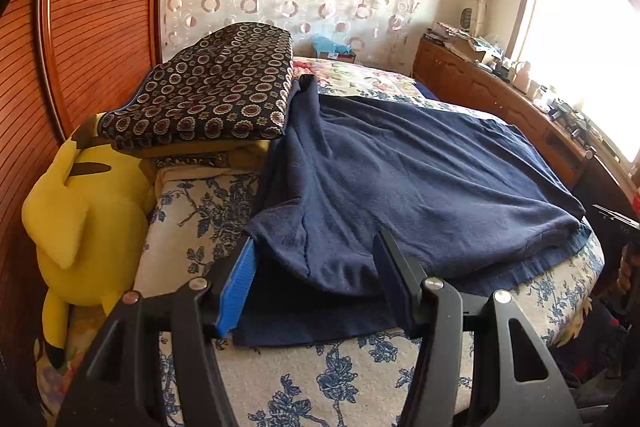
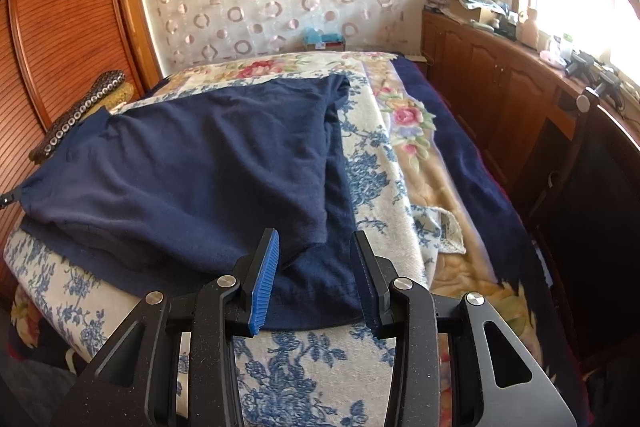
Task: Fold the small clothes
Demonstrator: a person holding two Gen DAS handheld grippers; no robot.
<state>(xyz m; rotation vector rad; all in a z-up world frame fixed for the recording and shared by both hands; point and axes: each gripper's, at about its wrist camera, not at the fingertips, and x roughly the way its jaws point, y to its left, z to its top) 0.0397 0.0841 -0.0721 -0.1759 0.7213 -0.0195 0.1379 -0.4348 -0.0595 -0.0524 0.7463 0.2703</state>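
Blue ribbed pads frame our view on both sides: the left gripper [image 1: 314, 259] stands with its jaws spread wide at the lower centre of its frame, holding nothing, and the right gripper [image 2: 316, 259] is just as wide apart, low in its own frame. Between each pair of fingers we see the near hem of the navy garment [image 1: 400, 179], spread over the floral bedspread [image 1: 304, 379] and filling the middle of both views.

Now the risks as we read them. The cloth lies in two layers at the near edge, so a pinch could catch only the top layer, or bite the bedspread beneath and drag it along. In the upper left of the left view the garment's far end runs up against the patterned cushion [image 1: 216, 91]; a lift could snag there. Uneven grips would skew the fold. The yellow plush toy [image 1: 80, 223] sits at far left, clear of it.
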